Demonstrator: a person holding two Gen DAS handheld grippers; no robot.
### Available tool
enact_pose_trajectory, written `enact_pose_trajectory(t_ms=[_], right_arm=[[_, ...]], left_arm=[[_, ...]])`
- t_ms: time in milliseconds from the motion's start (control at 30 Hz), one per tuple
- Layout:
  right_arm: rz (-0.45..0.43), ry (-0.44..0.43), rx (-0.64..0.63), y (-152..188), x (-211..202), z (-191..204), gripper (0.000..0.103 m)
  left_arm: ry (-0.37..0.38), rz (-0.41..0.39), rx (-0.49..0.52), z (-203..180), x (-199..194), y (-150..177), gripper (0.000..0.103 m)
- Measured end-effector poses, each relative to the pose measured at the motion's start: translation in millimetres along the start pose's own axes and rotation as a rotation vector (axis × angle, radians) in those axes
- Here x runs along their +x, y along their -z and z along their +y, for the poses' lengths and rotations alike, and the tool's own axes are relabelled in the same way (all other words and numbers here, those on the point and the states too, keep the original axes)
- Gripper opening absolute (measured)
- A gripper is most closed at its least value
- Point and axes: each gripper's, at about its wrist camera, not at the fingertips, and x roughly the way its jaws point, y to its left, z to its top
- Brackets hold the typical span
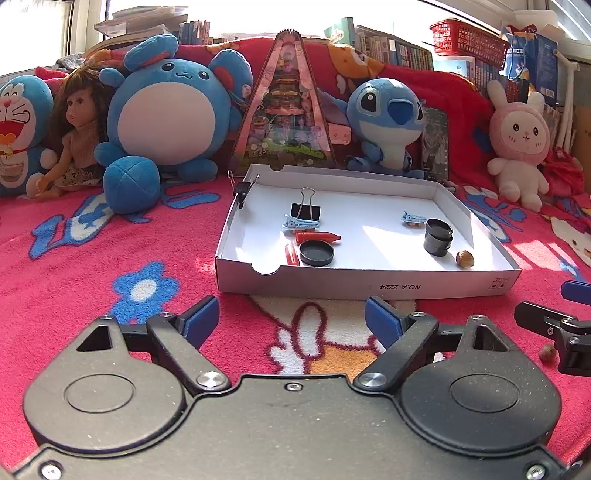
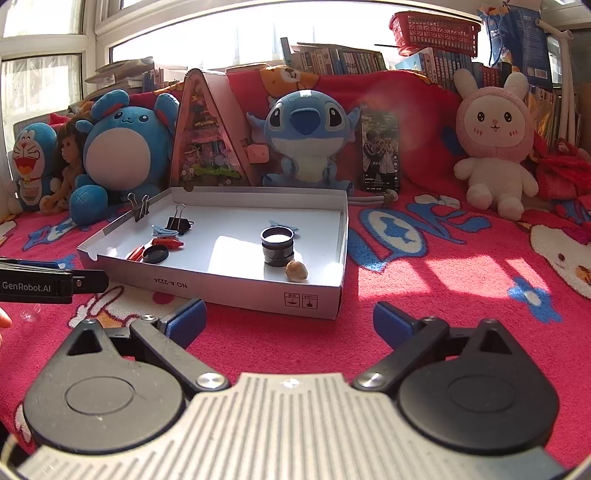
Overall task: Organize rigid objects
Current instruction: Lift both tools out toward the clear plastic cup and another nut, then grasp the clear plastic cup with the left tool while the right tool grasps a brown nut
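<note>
A white shallow box (image 1: 365,286) (image 2: 240,291) lies on the red blanket. In it are a black binder clip (image 1: 305,211) (image 2: 178,222), blue hair clips (image 1: 300,222) (image 2: 163,230), red pegs (image 1: 317,236) (image 2: 168,242), a black lid (image 1: 316,253) (image 2: 155,254), a black ring stack (image 1: 438,236) (image 2: 277,245) and a nut (image 1: 464,259) (image 2: 296,270). Another binder clip (image 1: 242,189) (image 2: 139,210) grips the box's left wall. A second nut (image 1: 548,352) lies on the blanket by the right gripper. My left gripper (image 1: 291,319) is open and empty before the box. My right gripper (image 2: 290,321) is open and empty.
Plush toys (image 1: 164,118) (image 2: 308,140), a doll (image 1: 79,136), a triangular display house (image 1: 286,107) (image 2: 207,136) and a pink rabbit (image 2: 493,144) line the back. Books and a red basket (image 2: 436,31) stand behind. A small clear object (image 2: 30,314) lies on the blanket at left.
</note>
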Motion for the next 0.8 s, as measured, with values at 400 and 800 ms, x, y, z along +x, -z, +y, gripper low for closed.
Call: enact_pose_trajectory(t_ms=[400,800], right_arm=[[0.025,0.049,-0.003,36.7,-15.0,-1.7,0.101],[0.026,0.088,0.015,54.9,-23.9,-1.0,0.087]], left_arm=[[-0.057,-0.021,0.051,6.3,-27.0,29.4,0.084],[-0.179,-0.071,0.014,18.8,-36.8,46.1,0.086]])
